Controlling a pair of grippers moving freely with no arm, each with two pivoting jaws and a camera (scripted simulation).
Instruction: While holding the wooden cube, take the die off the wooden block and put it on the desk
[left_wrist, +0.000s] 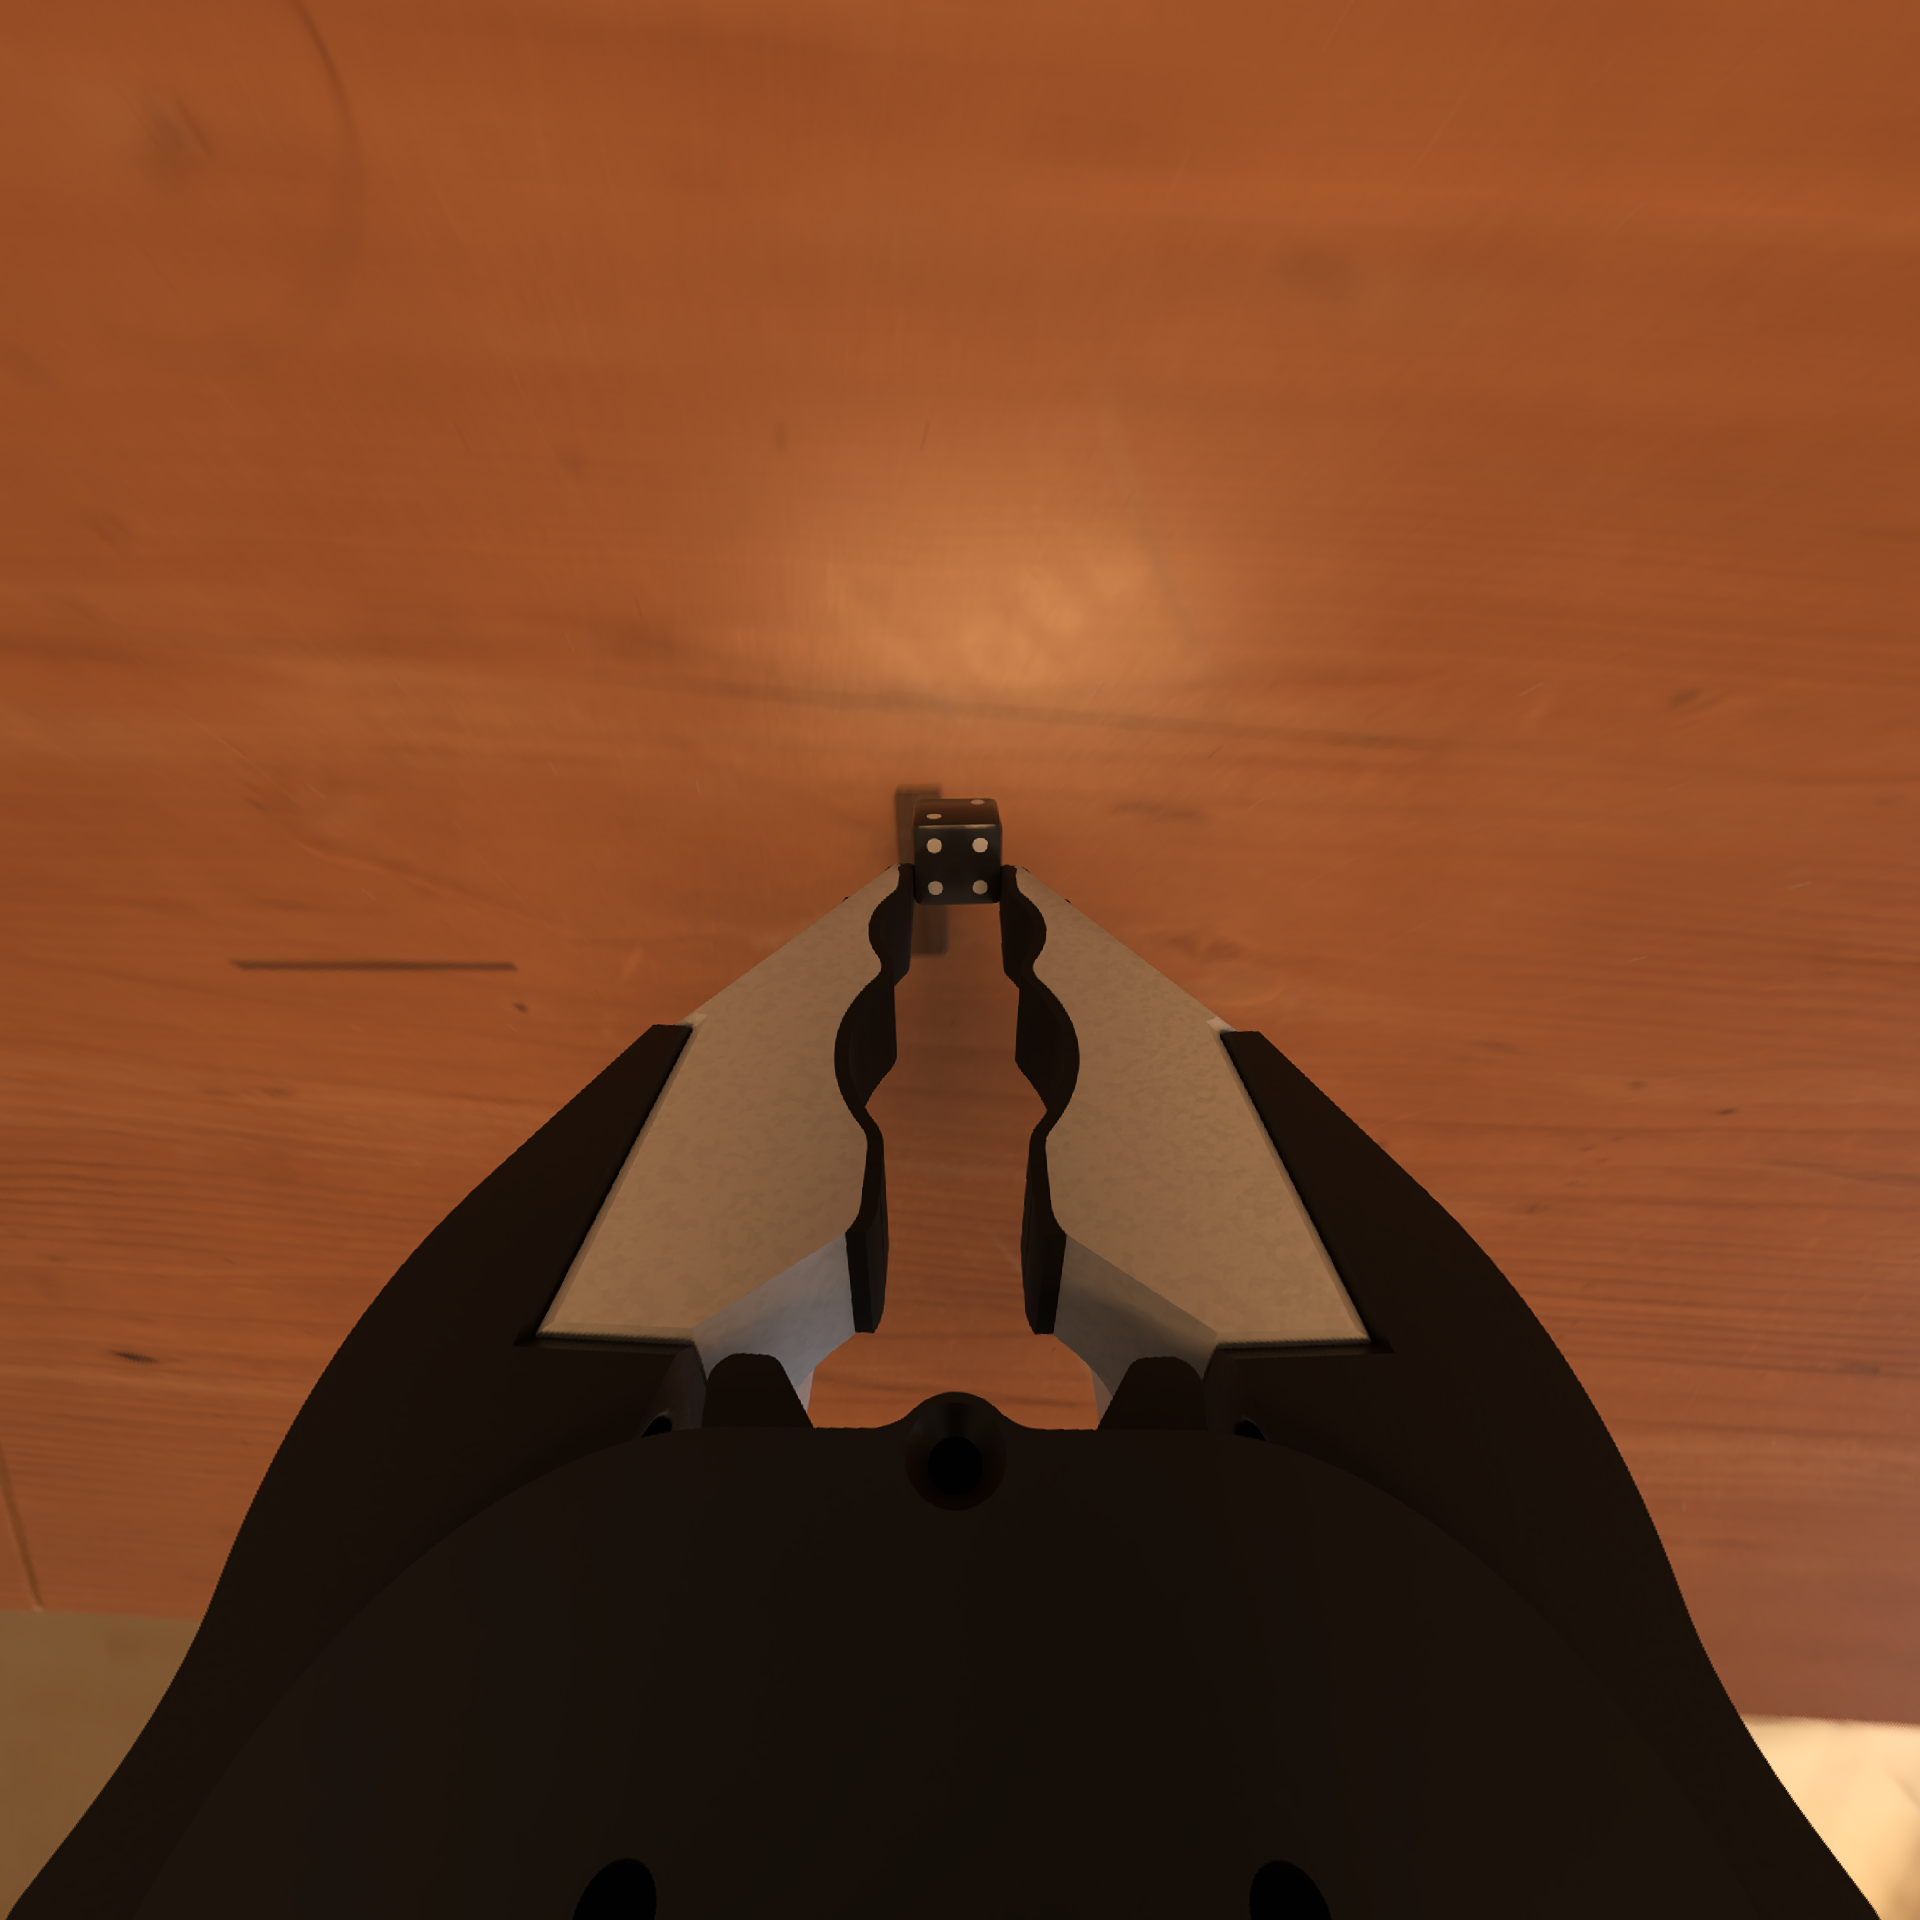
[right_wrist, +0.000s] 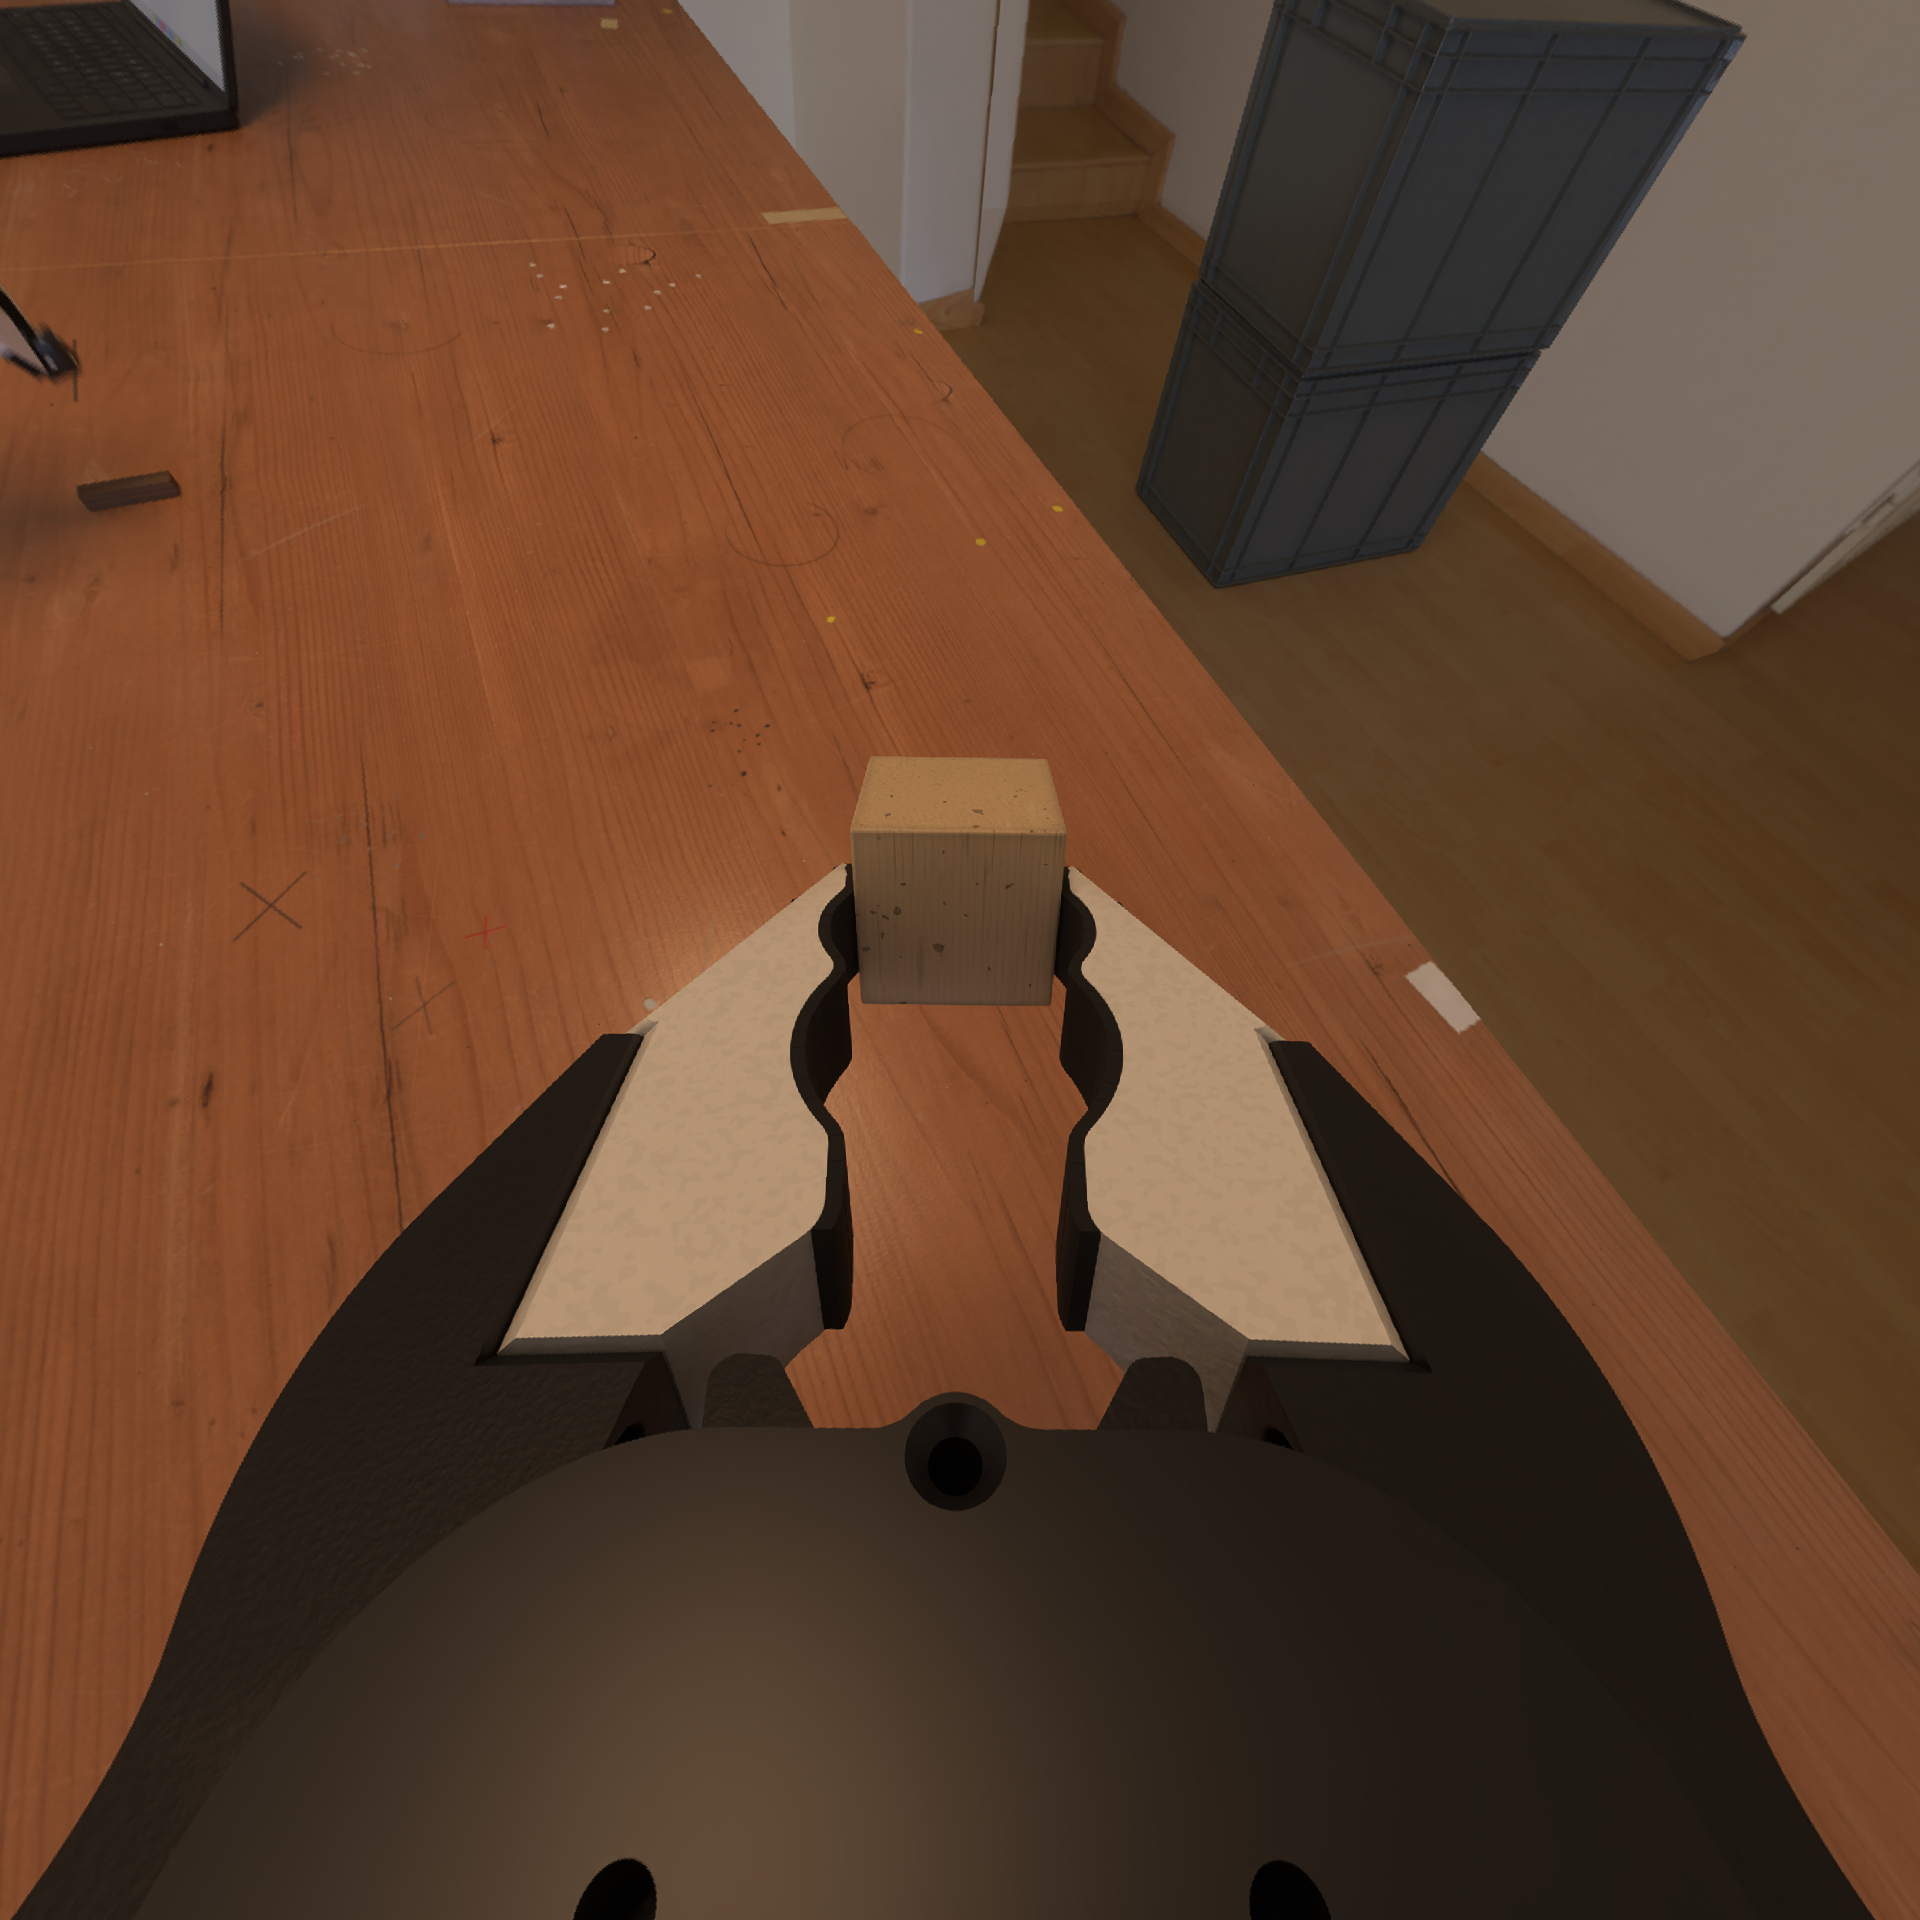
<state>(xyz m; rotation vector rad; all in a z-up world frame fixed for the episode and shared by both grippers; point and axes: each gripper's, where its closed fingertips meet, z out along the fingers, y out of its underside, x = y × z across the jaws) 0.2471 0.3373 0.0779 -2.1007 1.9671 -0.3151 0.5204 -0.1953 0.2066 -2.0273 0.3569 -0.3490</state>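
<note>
L wrist view only: L gripper (left_wrist: 956, 883) pinched narrow on the black die (left_wrist: 956, 852) at its tips, w/ dark block (left_wrist: 925, 930) partly hidden right behind, over bare desk (left_wrist: 1351, 520). R view only: R gripper (right_wrist: 956, 925) clamped on wooden cube (right_wrist: 956, 894) above desk (right_wrist: 520, 675); a dark block (right_wrist: 129, 489) lies far left, crates (right_wrist: 1382, 291) on floor.

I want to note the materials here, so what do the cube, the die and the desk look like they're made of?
Cube in the right claw: pale unfinished wood, going by fine straight grain and dark flecks. Die in the left claw: black with white pips, smooth; probably plastic, though the look leaves it open. Desk: reddish-brown wood, long grain lines, a soft sheen suggesting varnish.
</note>
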